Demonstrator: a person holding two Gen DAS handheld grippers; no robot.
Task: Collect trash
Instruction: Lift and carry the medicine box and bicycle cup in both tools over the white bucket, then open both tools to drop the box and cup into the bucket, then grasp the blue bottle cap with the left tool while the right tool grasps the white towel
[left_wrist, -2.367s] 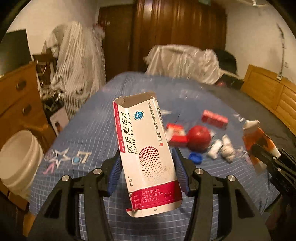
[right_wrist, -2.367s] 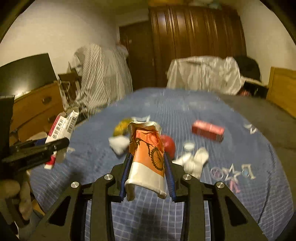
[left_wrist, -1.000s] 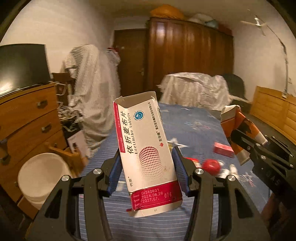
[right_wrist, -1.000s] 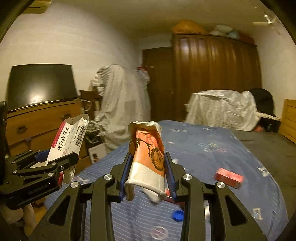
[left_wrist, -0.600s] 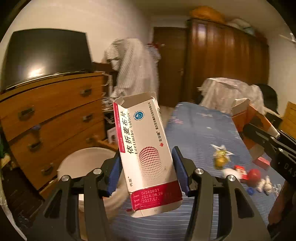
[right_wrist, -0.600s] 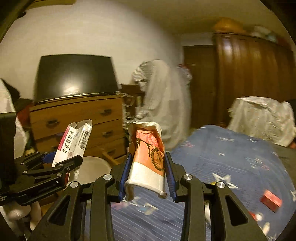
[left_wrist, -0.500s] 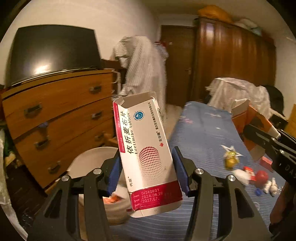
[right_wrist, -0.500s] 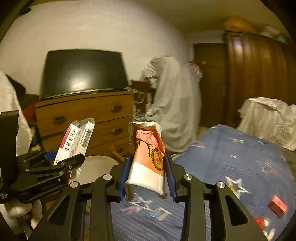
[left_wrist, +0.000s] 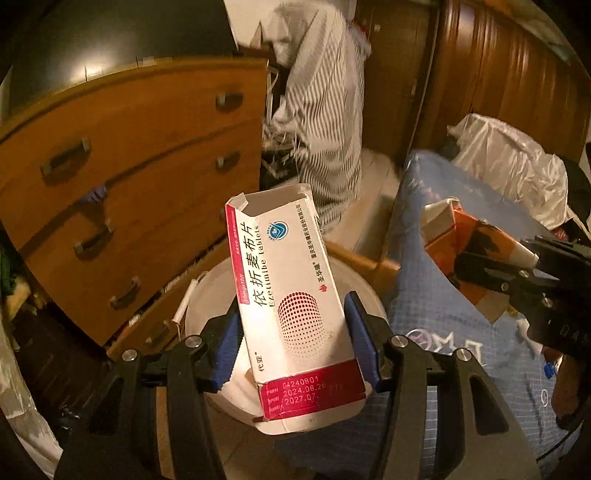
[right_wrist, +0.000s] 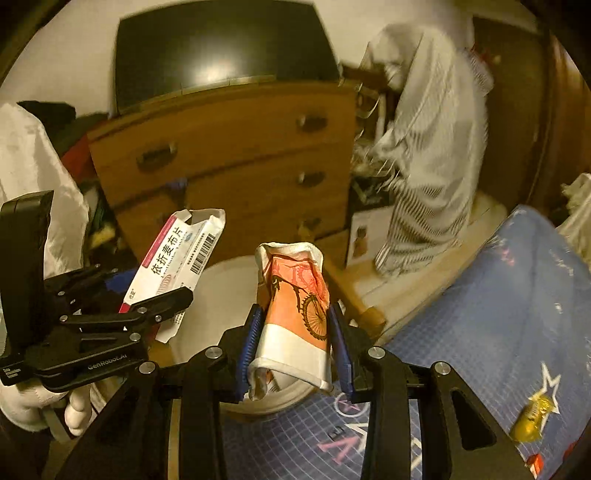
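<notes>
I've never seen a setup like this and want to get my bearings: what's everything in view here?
medicine box: one, white and red, in the left hand-held gripper, above the bucket
crumpled wrapper: one, orange and white, in the right hand-held gripper
bucket: one, white, on the floor by the dresser
dresser: one, wooden, behind the bucket
bed cover: one, blue, right side
gold wrapper: one, on the bed cover
left hand-held gripper: black, blue pads
right hand-held gripper: black, blue pads
gloved hand: white, lower left
</notes>
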